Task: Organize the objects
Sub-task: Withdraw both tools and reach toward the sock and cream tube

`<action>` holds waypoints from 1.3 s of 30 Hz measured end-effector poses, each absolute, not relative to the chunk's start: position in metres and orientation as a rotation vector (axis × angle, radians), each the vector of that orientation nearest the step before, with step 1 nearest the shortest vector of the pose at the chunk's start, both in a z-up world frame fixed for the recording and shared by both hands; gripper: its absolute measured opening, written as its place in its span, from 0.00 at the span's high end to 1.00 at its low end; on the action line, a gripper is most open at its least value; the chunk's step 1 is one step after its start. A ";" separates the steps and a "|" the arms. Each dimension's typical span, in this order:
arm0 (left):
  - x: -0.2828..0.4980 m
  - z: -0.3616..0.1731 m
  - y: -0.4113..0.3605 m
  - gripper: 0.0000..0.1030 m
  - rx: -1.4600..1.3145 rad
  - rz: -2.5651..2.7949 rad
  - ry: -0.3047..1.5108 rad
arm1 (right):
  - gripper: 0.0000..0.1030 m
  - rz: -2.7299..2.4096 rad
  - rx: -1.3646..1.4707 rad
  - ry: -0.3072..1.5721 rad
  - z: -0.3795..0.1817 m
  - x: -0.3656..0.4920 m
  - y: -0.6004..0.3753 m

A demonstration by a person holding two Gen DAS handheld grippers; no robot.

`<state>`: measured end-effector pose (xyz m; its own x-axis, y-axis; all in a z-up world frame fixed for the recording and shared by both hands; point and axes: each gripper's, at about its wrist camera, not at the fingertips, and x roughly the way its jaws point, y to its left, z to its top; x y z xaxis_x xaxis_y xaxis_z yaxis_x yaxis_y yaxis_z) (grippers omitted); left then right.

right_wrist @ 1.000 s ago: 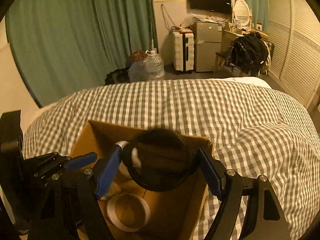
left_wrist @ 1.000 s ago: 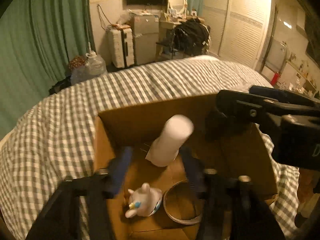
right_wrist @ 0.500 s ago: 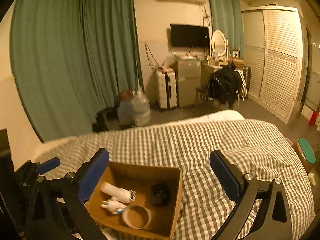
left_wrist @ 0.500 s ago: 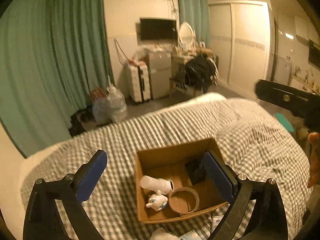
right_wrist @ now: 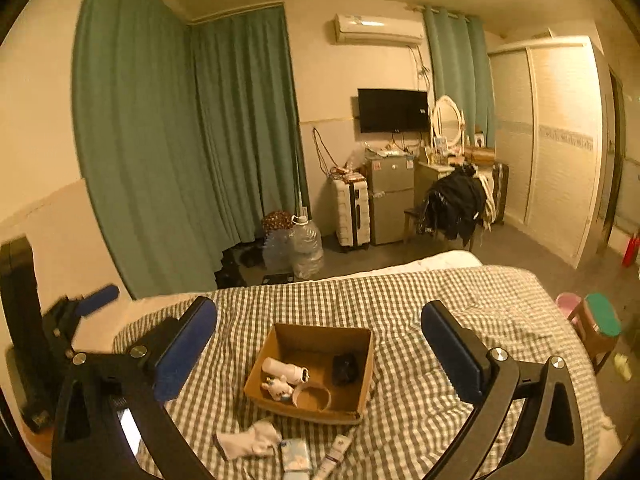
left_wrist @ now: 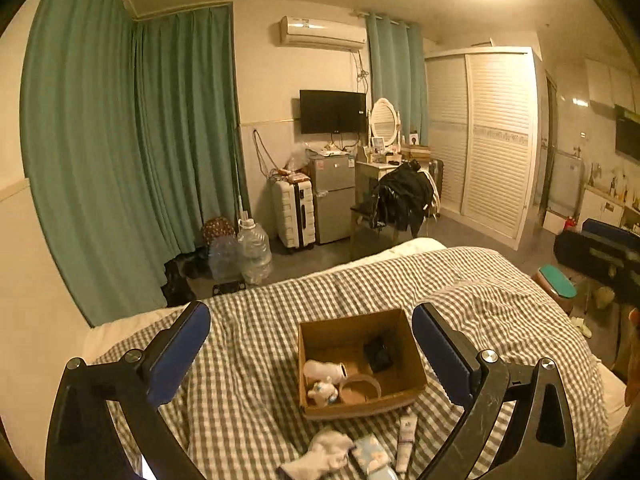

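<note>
Bed: checked cover, carries cardboard box.
Box contents: white bottle, figurine, tape ring, black item.
Box, 6 o'clock: sock, tube.
Left tool: wide, empty, jaws just opening.
Right tool: wide, empty, jaws just opening.

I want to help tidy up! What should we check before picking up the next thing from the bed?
1. Left gripper jaws open and empty: ok; they have just been opening.
2. Right gripper jaws open and empty: ok; they too have just been opening.
3. Cardboard box upright on the checked bed cover: ok.
4. Room left in the box: ok; the white bottle, toy figure, tape ring and black item leave bare floor.
5. Things still outside: not ok; white cloth, small packet and tube lie in front of the box.
6. Which is easiest to grab: cannot tell.
</note>
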<state>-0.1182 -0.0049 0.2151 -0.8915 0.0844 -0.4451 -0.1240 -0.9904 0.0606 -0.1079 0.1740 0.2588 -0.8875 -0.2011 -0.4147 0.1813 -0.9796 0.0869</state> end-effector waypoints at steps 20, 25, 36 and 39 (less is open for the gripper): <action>-0.081 0.071 -0.052 0.00 -0.874 2.992 -0.023 | 0.00 -2.745 0.806 0.164 0.103 -0.076 0.141; -0.116 0.010 -0.048 0.00 -1.028 2.947 -0.062 | 0.01 -2.717 0.969 0.145 0.041 -0.109 0.137; -0.145 -0.094 -0.022 0.00 -1.233 2.828 0.101 | 0.01 -2.677 1.206 0.244 -0.059 -0.159 0.138; -0.148 -0.110 -0.018 0.00 -1.288 2.766 0.097 | 0.01 -2.645 1.267 0.260 -0.080 -0.163 0.137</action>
